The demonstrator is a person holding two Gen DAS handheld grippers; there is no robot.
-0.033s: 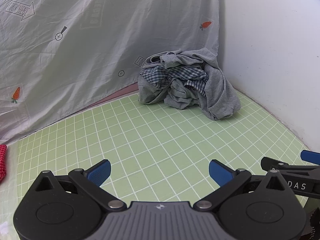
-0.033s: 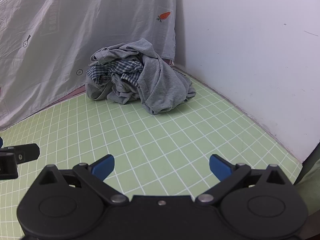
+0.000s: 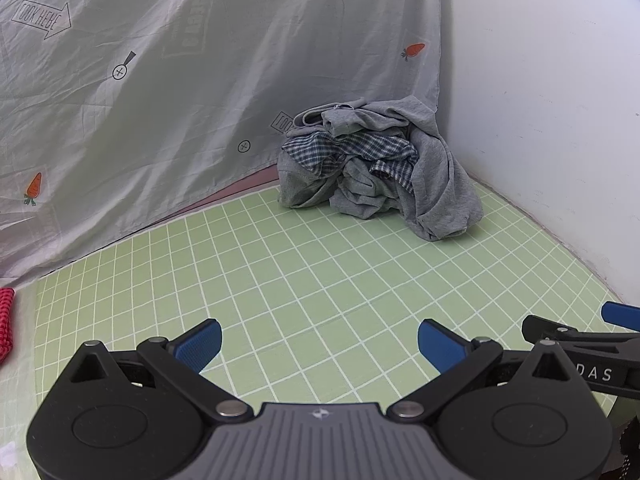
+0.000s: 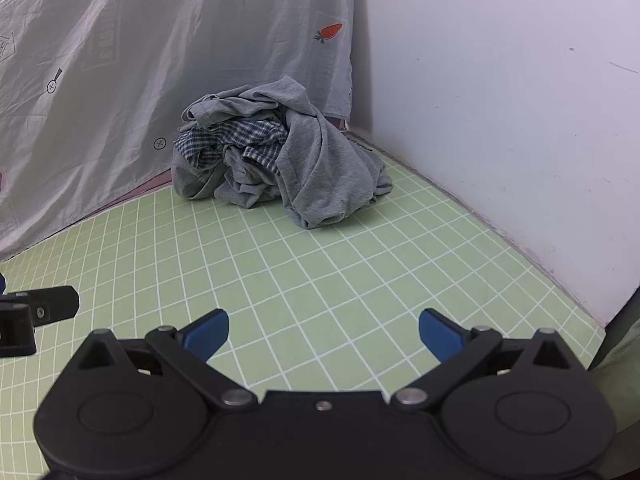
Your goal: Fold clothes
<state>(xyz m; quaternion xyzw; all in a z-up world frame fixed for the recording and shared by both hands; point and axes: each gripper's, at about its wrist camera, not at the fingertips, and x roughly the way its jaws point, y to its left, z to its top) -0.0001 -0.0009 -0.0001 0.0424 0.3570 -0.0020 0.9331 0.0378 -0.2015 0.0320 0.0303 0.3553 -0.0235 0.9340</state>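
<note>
Laundry heap (image 3: 376, 168) at the far corner of the worktop (image 3: 304, 280), where the carrot-print sheet (image 3: 180, 100) meets the white wall (image 3: 540, 120): grey jersey garments tangled with a checked blue-and-white piece (image 3: 352, 150), none yet folded. Your left tongs (image 3: 319, 344) and right tongs (image 4: 323, 332) both hover low over the near edge of the green grid mat, blue pads spread wide and holding nothing, well apart from the heap. The step in hand is, by judgement, the reach to draw one garment free. Choose the grey drape on the right flank (image 4: 328, 176), which lies outermost and seems least bound by the others; the checked piece sits wedged in the middle and would likely drag its neighbours along. Pinch a single layer at an edge or hem, not a bunched fold, so that the cloth opens as you lift. Bring the second tongs to a matching edge before you pull, then carry the garment to the bare mat in front, where the grid lines can help you square it. Keep clear of the hanging sheet behind, which could snag. A red item (image 3: 6, 324) lies at the far left, unidentified.
</note>
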